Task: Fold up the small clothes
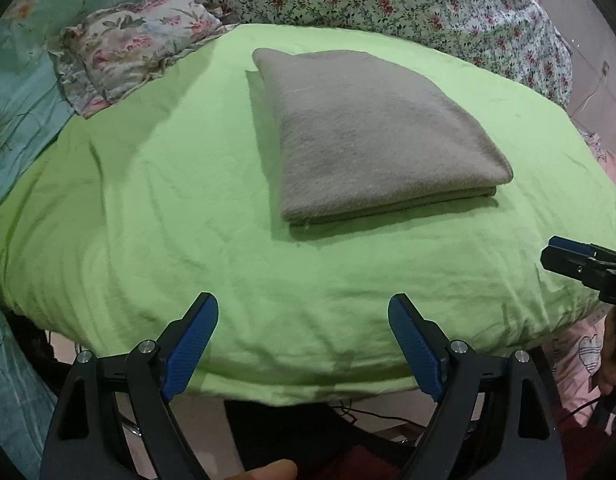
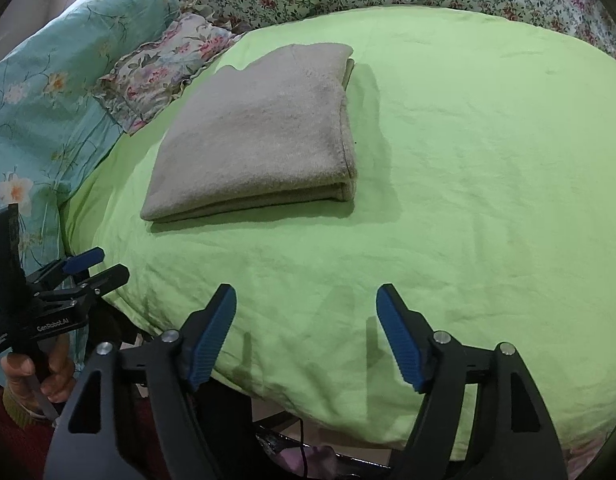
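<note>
On the light-green sheet (image 1: 147, 208), the grey fleecy cloth (image 1: 368, 136) is lying folded; both grippers, left gripper (image 1: 303, 336) and right gripper (image 2: 305, 328), are hovering near, jaws apart, empty; folding looks finished.

A folded grey cloth (image 2: 255, 136) lies on the green sheet (image 2: 468, 200). The right gripper (image 2: 305, 312) hangs open, empty, near the sheet's front edge.

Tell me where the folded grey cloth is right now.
The grey cloth lies folded on the green sheet, right of centre in the left wrist view and left of centre in the right wrist view, near the floral pillow, ahead of both open grippers.
</note>
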Motion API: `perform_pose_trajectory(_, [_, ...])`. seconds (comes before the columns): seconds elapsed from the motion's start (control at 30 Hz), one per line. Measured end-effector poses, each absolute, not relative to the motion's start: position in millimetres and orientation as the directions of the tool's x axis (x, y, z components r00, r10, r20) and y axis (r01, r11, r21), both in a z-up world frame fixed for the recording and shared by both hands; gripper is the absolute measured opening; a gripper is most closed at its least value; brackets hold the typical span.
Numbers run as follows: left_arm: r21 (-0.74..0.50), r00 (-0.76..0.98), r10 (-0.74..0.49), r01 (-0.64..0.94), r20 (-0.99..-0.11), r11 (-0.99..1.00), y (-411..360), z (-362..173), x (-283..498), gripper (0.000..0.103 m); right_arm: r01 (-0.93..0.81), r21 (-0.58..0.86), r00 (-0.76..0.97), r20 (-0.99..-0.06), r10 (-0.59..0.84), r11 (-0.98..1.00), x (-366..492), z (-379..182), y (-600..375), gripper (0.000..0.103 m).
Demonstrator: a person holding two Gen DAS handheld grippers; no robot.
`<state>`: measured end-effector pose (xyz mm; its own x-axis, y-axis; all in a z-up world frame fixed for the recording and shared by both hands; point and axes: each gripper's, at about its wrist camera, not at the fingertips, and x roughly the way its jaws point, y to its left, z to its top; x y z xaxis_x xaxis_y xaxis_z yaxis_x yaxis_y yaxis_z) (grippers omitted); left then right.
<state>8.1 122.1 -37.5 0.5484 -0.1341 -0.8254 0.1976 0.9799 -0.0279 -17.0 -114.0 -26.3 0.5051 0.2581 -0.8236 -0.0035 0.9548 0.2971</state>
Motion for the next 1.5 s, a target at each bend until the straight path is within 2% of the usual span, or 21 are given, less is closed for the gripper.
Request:
perform_pose_trajectory(0.17, [-0.022, 0.568, -0.116, 0.169, -0.815, 0.985, 135.2, -32.5, 2.1, 0.095, -0.017, 0.27, 0.499, -0.832, 0.243, 0.963, -23.0, -26.8, -114.6, 0.087])
perform_pose_trajectory(0.37, [-0.048, 0.595, -0.123, 0.14, -0.794, 0.989, 134.5, -31.0, 14.4, 0.101, -0.021, 0.266, 0.499, -0.833, 0.241, 0.964, -11.8, -24.2, -115.5, 0.087])
perform_pose_trajectory(0.53, [-0.051, 0.61, -0.129, 0.143, -0.782, 0.988, 122.4, -28.7, 32.2, 0.102, -0.059, 0.226, 0.526, -0.821, 0.222, 0.972, 4.2, -14.0, -112.3, 0.089])
perform_pose_trajectory(0.73, [0.0, 0.592, -0.091, 0.152, -0.801, 0.988, 107.7, -27.2, 45.7, 0.102, -0.088, 0.225, 0.541, -0.807, 0.236, 0.97, 23.6, -4.8, -108.8, 0.099])
perform_pose_trajectory(1.17, [0.076, 0.597, -0.013, 0.124, -0.802, 0.989, 96.1, -16.5, 68.0, 0.102, -0.091, 0.266, 0.531, -0.802, 0.273, 0.96, 57.3, -2.6, -106.7, 0.1])
perform_pose_trajectory(1.5, [0.091, 0.599, -0.006, 0.132, -0.801, 0.987, 90.5, -10.3, 85.2, 0.102, -0.114, 0.258, 0.53, -0.801, 0.279, 0.959, 81.1, 3.4, -105.4, 0.1])
